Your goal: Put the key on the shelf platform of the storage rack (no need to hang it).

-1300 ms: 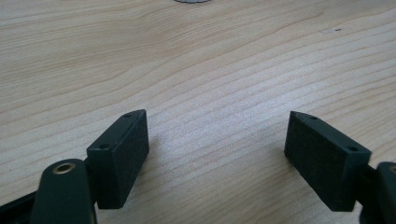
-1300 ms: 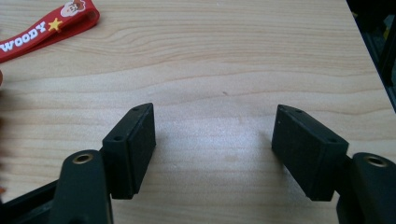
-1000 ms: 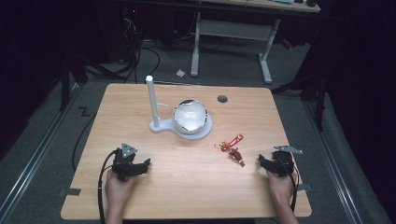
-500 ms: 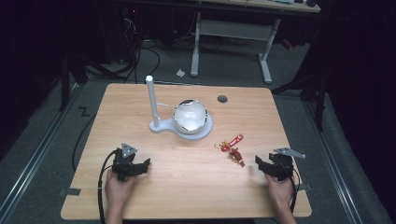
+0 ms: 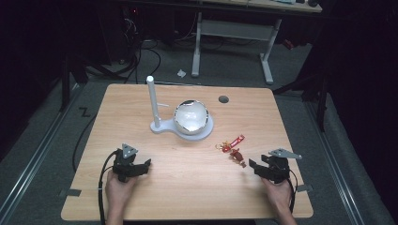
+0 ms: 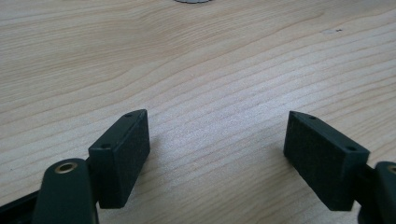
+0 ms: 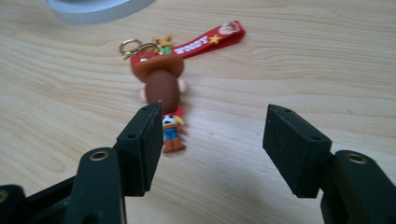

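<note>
The keychain [image 7: 162, 88], a small figure on a red strap, lies on the tabletop [image 5: 187, 187] just ahead of the right hand-held gripper [image 7: 212, 135], jaws spread. The left hand-held gripper [image 6: 217, 154] is spread too. It looks light and rubbery; pinching the figure's body seems best.

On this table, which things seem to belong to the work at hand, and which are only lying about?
Probably in use:
- cowboy figure keychain, just ahead of the open right tool
- white stand with peg and its bowl

Idle or apart:
- left tool, open over bare wood
- cable hole in the table
</note>
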A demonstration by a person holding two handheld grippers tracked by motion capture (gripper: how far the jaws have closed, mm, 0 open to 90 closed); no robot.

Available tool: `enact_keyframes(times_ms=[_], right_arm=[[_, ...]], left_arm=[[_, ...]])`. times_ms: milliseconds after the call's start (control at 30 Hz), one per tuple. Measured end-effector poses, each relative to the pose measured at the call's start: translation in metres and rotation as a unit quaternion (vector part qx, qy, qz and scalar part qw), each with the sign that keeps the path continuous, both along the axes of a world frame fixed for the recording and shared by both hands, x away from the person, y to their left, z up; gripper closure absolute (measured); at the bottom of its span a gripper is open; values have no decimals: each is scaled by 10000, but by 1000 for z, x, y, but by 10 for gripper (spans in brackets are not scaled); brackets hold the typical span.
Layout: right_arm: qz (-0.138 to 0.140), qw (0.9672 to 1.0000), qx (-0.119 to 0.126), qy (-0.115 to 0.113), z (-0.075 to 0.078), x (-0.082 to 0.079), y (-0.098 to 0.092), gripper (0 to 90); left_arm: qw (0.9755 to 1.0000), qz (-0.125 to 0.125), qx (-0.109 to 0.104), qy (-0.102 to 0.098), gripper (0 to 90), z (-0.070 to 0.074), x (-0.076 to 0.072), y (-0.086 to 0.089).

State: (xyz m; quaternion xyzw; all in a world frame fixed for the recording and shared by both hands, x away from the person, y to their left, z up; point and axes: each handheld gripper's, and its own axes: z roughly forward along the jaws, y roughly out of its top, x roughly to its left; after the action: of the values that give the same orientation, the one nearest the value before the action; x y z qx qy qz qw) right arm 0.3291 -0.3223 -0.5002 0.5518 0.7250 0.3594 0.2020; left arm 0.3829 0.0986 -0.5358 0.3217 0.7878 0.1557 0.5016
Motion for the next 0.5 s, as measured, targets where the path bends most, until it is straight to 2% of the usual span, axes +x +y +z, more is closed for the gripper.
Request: enact_keyframes(times_ms=[100,267,500], right_arm=[[163,9998,-72,-10,1,1,7,412],[364,9993,-18,-13,3,4,15,446],[592,9981,-180,30,3,12,25,452]], left_arm=[[10000,-9,7,-3,228,0,0,0],[10000,-10,3,-2,229,0,0,0],[10000,-9,13,-8,229,0,0,0]])
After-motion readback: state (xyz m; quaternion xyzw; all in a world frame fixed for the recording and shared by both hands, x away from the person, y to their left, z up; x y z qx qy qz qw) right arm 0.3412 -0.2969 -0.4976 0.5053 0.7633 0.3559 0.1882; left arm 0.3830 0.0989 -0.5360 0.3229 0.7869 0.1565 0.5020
